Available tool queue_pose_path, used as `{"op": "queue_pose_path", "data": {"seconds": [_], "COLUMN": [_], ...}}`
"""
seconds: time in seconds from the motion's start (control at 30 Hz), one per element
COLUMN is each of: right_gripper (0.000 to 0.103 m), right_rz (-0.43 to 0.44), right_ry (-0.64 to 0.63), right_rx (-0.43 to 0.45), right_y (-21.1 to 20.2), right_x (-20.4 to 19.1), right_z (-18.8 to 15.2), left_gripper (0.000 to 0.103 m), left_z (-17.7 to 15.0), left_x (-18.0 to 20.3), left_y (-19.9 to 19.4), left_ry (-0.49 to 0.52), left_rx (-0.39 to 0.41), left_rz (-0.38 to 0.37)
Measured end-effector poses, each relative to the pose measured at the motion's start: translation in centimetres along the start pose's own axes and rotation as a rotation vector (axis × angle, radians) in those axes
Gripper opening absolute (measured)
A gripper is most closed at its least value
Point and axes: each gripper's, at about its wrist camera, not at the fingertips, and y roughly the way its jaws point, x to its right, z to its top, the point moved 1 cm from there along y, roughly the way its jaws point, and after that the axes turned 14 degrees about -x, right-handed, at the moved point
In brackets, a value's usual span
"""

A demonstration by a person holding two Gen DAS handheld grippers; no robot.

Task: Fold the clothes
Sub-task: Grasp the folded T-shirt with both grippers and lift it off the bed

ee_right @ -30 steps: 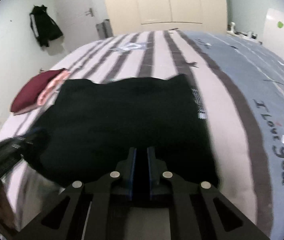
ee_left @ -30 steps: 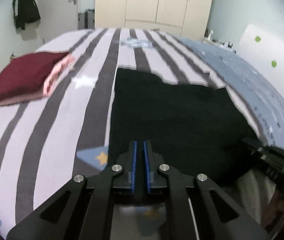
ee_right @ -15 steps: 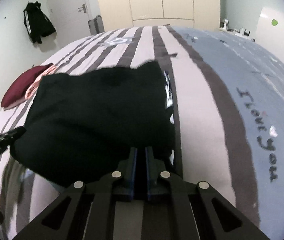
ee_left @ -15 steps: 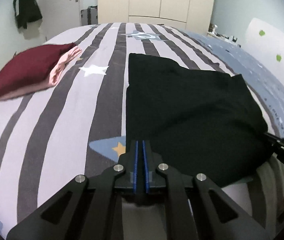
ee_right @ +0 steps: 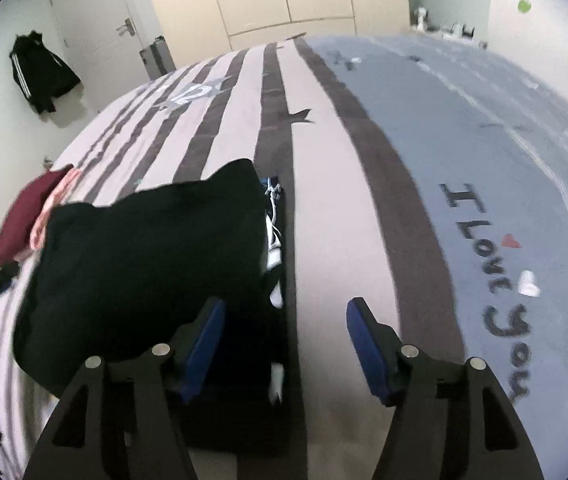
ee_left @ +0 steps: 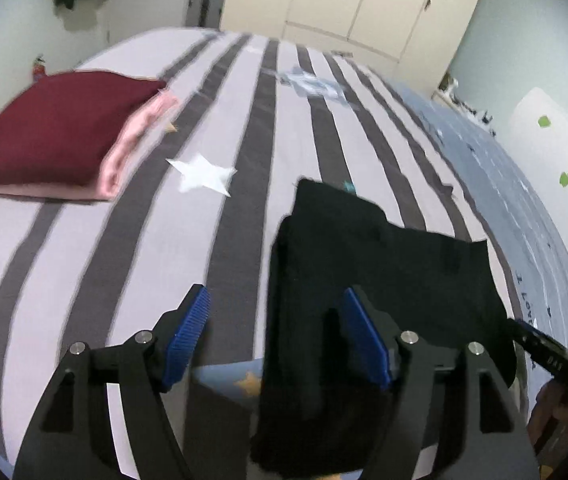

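Your left tool (ee_left: pixel 274 336) stands with its ribbed blue pads spread and its jaws opening. The left edge of the folded black garment (ee_left: pixel 380 280) lies beneath the gap, and neither pad presses on it. Your right tool (ee_right: pixel 284 344) is likewise released, its jaws opening over the garment's near right corner and the bedcover, with nothing clamped.

The black garment (ee_right: pixel 144 264) is a soft, matte, thick fabric folded into a rough rectangle. It rests on the near part of the bed, toward the middle. At its right edge, in the right wrist view, a lower layer shows white lettering or trim (ee_right: pixel 274 240); what it reads cannot be told.

The bedcover (ee_left: pixel 164 240) is smooth cloth with broad lilac and dark grey stripes and a white star print (ee_left: pixel 204 174). On the right it turns to a plain blue-grey panel (ee_right: pixel 464 140) with dark script.

Far left on the bed lies a stack of two folded pieces, well apart from the black garment: a dark red folded cloth (ee_left: pixel 56 128) on top of a pink folded cloth (ee_left: pixel 124 160).

Beyond the bed stands a cream wardrobe with flat doors (ee_left: pixel 360 0). A black jacket with white stripes (ee_right: pixel 42 76) hangs on the left wall.
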Motion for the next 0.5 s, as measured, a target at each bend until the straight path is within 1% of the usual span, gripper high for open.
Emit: {"op": "queue_pose_path", "data": {"seconds": [0.1, 0.13, 0.2, 0.27, 0.37, 0.4, 0.5], "right_gripper": [0.06, 0.06, 0.06, 0.062, 0.067, 0.068, 0.069], "right_rz": [0.054, 0.064, 0.068, 0.089, 0.148, 0.163, 0.173], "right_ry": [-0.018, -0.03, -0.05, -0.044, -0.013, -0.007, -0.011], "right_rx": [-0.032, -0.042, -0.068, -0.086, -0.097, -0.098, -0.104], "right_y": [0.9, 1.2, 2.2, 3.0, 3.8, 4.0, 4.5], "right_x": [-0.2, -0.4, -0.8, -0.7, -0.1, -0.1, -0.4], "right_z": [1.0, 1.2, 1.4, 1.5, 1.6, 1.7, 2.3], "left_gripper": [0.068, 0.072, 0.078, 0.079, 0.078, 0.076, 0.058], "left_z": [0.1, 0.1, 0.0, -0.1, -0.4, -0.5, -0.8], "left_x": [0.6, 0.3, -0.7, -1.4, -0.6, -0.2, 1.2], "left_y": [2.1, 3.0, 4.4, 4.7, 4.6, 4.7, 5.1], "left_ry": [0.013, 0.003, -0.035, -0.069, -0.035, -0.021, 0.022], "left_rx": [-0.057, -0.081, -0.115, -0.129, -0.138, -0.142, -0.152], "left_rz": [-0.012, -0.013, -0.052, -0.104, -0.131, -0.146, -0.19]}}
